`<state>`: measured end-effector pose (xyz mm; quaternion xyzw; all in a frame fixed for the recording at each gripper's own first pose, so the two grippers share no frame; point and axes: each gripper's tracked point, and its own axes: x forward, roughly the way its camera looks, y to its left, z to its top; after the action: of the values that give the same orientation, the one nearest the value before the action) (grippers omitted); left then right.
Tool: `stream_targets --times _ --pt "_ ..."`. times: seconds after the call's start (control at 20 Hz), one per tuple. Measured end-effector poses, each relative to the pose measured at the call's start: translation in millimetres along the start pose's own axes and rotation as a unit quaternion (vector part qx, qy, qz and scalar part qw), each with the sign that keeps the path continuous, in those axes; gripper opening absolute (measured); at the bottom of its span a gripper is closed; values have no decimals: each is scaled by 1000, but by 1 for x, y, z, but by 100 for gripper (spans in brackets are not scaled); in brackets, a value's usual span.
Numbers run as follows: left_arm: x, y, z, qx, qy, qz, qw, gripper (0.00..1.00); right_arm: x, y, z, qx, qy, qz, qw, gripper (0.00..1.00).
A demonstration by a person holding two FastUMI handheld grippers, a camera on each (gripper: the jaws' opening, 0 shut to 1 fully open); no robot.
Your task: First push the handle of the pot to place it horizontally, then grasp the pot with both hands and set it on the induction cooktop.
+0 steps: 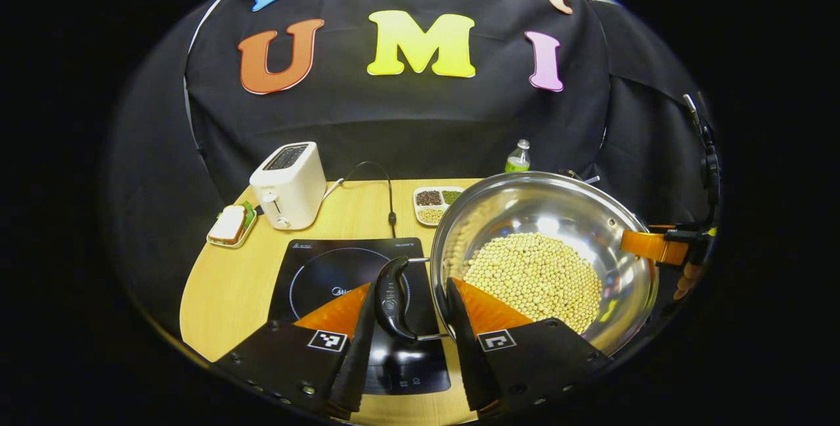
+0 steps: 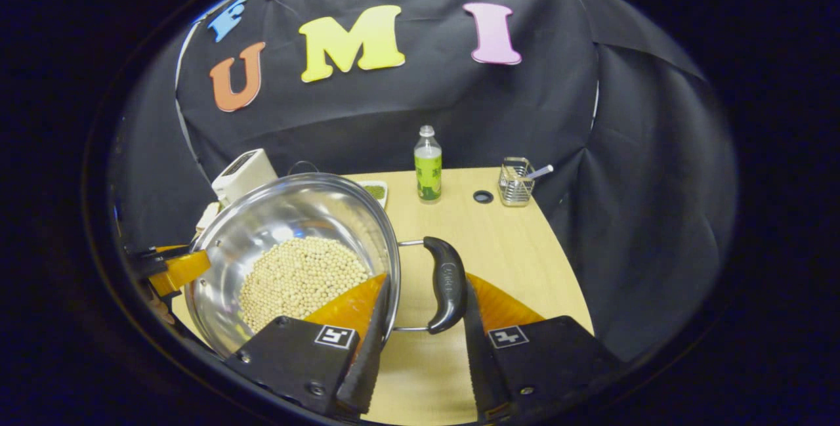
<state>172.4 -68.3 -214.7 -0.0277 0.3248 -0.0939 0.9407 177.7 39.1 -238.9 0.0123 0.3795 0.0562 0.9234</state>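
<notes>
The left claw (image 1: 410, 301) straddles the pot's (image 1: 545, 216) left handle (image 1: 392, 295), seemingly gripping it, above the induction cooktop (image 1: 328, 268). The right claw (image 2: 423, 311) brackets the right handle (image 2: 447, 285) over the worktop (image 2: 518, 262). Rigid steel, bean-laden: heavy, so hold it level.
</notes>
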Motion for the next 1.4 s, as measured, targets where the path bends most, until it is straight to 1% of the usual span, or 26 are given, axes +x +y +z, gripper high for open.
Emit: stream_targets --times 0.15,0.4,0.6,0.8,1.05,1.4 --pt "-15 29 10 -5 -12 9 1000 58 -4 29 9 -8 1 6 1000 59" --pt "-33 76 18 -7 -20 29 999 57 -2 82 20 -20 2 28 999 60" --pt "-35 122 18 -10 -18 47 999 58 7 122 22 -32 8 43 999 60" --pt "-34 155 14 -12 -14 60 998 57 22 155 20 -34 14 60 998 59" --pt "-20 193 7 -24 -8 79 997 57 52 192 8 -30 29 88 995 60" --pt "23 222 -9 -32 13 89 995 57 98 219 2 -16 30 106 994 58"
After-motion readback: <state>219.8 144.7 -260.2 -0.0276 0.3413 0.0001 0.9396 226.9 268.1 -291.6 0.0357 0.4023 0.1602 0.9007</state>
